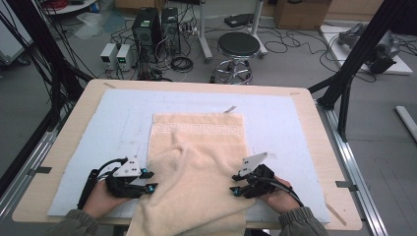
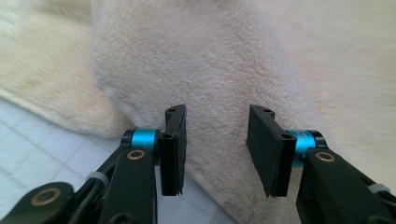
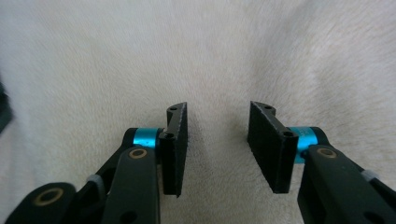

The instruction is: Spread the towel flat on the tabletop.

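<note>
A cream towel (image 1: 196,147) lies on the pale mat, its far edge flat with a woven key-pattern band and its near part bunched and draped over the table's front edge. My left gripper (image 1: 151,180) sits at the towel's left side and my right gripper (image 1: 235,184) at its right side, each pointing inward. In the left gripper view the left gripper (image 2: 215,149) stands open, with a towel (image 2: 210,70) fold showing in the gap and no pad pressing on it. The right gripper (image 3: 217,149) is likewise open in front of the plush towel (image 3: 210,56).
A light blue-grey mat (image 1: 123,113) covers most of the wooden table (image 1: 74,123). Beyond the table stand a black stool (image 1: 238,46), computer towers (image 1: 147,27) and loose cables. Black frame struts (image 1: 354,64) rise at the right and left.
</note>
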A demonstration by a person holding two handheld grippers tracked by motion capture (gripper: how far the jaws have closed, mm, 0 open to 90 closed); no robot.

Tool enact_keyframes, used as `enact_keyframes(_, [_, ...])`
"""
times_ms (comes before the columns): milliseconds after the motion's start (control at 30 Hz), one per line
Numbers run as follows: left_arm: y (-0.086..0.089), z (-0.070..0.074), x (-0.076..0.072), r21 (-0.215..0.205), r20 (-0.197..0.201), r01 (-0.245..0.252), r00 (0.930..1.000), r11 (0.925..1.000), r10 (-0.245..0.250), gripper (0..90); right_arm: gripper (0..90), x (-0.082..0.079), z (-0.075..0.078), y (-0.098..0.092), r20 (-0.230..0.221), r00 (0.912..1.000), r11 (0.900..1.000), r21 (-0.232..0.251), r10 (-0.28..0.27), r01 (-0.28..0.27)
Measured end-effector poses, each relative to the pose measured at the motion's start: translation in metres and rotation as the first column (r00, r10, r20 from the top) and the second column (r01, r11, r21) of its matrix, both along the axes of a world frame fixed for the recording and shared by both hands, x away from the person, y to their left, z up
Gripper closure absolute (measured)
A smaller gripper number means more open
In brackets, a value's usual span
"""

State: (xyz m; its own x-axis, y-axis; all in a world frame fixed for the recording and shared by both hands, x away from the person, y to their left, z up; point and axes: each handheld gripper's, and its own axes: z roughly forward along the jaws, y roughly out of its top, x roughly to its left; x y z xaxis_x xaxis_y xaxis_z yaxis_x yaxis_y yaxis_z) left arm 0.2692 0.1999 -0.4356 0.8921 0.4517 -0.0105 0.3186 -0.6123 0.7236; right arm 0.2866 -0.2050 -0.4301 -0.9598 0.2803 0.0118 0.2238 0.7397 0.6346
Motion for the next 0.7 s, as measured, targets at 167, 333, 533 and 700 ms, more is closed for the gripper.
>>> enact_keyframes(167, [-0.005,0.002,-0.007,0.013,0.015,0.028,0.9995,0.9995,-0.028,83.3,80.2,0.004,-0.001,0.000,-0.025,0.9997,0.999,0.035,0.005,-0.004])
enact_keyframes(333, [0.006,0.012,-0.026,0.005,0.018,0.034,0.9993,0.9994,-0.034,85.5,84.3,-0.005,0.003,0.002,-0.010,0.9995,0.999,0.035,0.031,-0.030])
enact_keyframes(533, [0.038,0.050,-0.080,-0.031,0.063,0.049,0.9969,0.9983,-0.047,85.7,84.4,-0.035,0.028,0.000,0.026,0.9964,0.992,0.094,0.081,-0.083])
enact_keyframes(700, [0.045,0.082,-0.112,-0.074,0.122,0.102,0.9882,0.9920,-0.093,80.7,75.9,-0.061,0.061,-0.003,0.068,0.9858,0.973,0.164,0.154,-0.163])
